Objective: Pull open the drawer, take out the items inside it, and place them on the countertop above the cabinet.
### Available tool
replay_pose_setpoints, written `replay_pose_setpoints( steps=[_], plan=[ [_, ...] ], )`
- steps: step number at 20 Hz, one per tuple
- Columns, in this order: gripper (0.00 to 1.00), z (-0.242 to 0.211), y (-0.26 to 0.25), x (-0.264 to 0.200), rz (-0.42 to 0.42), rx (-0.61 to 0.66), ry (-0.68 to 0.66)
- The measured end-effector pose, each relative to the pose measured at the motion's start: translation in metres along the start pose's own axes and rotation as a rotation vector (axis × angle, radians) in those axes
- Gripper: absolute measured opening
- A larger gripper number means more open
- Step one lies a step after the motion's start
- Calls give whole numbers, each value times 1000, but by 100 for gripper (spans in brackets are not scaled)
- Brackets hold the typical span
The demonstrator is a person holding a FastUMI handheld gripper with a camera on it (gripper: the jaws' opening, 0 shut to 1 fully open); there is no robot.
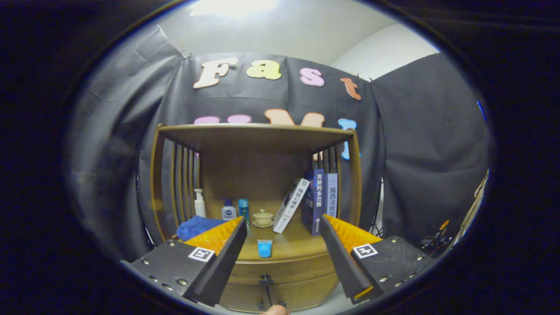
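Gripper view | hand-held gripper wide open, empty | drawer shut, likely stiff wood | grasp small knob at 6 o'clock between fingers

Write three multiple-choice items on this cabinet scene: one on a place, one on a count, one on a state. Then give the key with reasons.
1. Where does the blue cup stand?
A. On the countertop, near its front edge, between the fingers
B. Inside the drawer
C. On the cabinet's roof

2. How many books stand or lean at the right of the shelf?
A. One
B. Three
C. Six

3. How is the drawer?
A. Pulled fully out
B. Shut
C. Removed

Key:
1 A, the cup sits on the wood above the drawer front.
2 B, one white book leans against two upright ones.
3 B, its front lies flush under the countertop, and the gripper is open and short of its knob.
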State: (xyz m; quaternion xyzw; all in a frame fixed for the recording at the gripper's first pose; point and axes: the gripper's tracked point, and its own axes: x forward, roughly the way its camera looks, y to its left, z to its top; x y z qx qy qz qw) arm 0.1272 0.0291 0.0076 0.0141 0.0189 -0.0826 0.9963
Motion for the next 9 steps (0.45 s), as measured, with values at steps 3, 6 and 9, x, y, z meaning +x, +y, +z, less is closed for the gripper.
replay_pose_setpoints(
  steps=[3,6,9],
  plan=[
    [99,18,-4,-16,-7,7,-22],
    [99,29,-11,-34,-31,-5,-43],
    [99,30,-21,-47,-70,-34,-23]
  ],
)
